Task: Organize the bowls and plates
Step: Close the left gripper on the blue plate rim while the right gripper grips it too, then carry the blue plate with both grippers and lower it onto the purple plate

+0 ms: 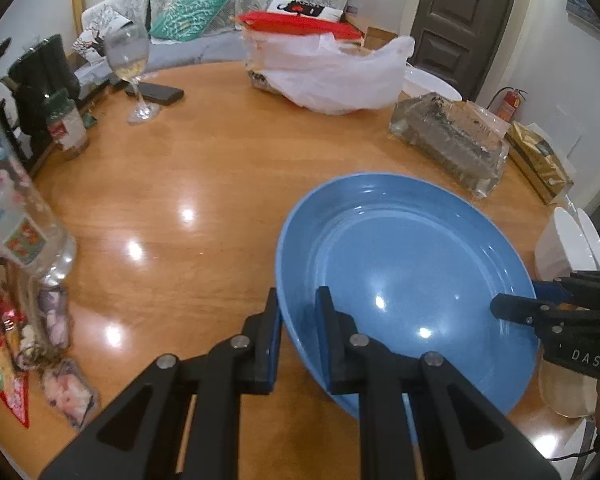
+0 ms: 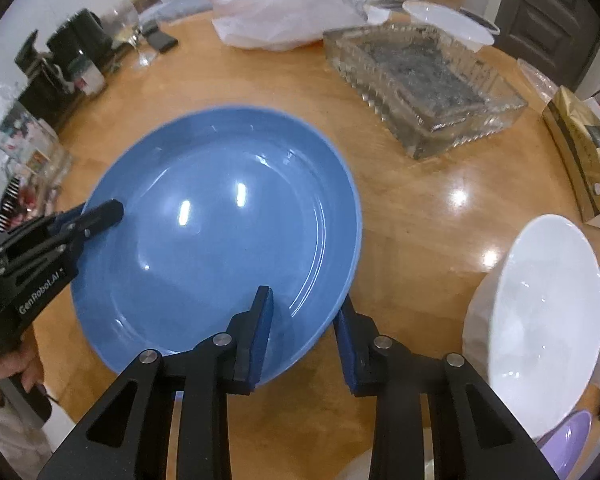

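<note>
Between the two grippers, one blue plate [image 1: 412, 280] is held over the wooden bench [image 1: 204, 184]. The left gripper [image 1: 298, 300] is set astride the plate's near left rim, one finger inside the dish and one outside, narrowly parted; whether the pads actually pinch the rim cannot be told. The right gripper [image 2: 306, 304] is likewise placed over the near right rim, its jaws a little wider, and firm contact is not shown either.

For the step in hand, judged to be carrying the plate to a stack, both rims should be clamped evenly before any travel, the plate kept level, and the two grippers moved together so that no twist is put on the glazed edge, which is likely to be slippery.

Counted: one blue plate; two white bowls [image 2: 536, 320] just right of the right gripper, tilted on edge; one lilac dish [image 2: 568, 440] beneath them; one more white dish [image 2: 448, 20] far ahead, behind one glass tray [image 2: 424, 88].
</note>
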A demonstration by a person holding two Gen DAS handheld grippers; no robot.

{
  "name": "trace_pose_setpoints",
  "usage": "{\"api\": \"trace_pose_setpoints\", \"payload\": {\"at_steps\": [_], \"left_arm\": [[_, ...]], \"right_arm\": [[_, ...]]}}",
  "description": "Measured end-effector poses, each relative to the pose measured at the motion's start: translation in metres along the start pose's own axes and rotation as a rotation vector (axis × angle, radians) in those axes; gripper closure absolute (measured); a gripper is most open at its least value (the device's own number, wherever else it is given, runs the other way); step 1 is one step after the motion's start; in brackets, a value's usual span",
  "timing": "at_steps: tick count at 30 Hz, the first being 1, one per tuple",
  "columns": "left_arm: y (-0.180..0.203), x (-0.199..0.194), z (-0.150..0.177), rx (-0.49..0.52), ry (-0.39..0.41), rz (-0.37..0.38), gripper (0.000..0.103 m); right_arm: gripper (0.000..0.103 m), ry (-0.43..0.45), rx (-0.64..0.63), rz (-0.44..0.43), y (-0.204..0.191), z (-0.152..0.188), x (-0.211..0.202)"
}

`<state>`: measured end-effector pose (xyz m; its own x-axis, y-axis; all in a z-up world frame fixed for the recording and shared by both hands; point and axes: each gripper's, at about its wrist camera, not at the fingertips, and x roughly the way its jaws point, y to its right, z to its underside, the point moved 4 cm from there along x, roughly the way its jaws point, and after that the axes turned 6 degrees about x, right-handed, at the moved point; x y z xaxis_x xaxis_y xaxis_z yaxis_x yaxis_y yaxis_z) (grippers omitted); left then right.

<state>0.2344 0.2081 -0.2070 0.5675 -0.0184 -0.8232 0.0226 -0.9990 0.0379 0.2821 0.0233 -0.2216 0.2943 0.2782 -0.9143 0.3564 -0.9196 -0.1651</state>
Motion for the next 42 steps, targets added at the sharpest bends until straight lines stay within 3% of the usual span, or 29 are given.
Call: {"api": "trace_pose_setpoints", "payload": {"at_steps": [25, 42], "left_arm": [[0.033, -0.136, 0.002, 0.019, 0.158, -0.040, 0.089], [0.105, -0.187, 0.018, 0.080, 0.206, -0.021, 0.089]], "right_arm": [[0.078, 0.176, -0.013, -0.053, -0.008, 0.037, -0.112], [0.078, 0.258, 0.040, -0.067, 0.039, 0.087, -0.166]]}}
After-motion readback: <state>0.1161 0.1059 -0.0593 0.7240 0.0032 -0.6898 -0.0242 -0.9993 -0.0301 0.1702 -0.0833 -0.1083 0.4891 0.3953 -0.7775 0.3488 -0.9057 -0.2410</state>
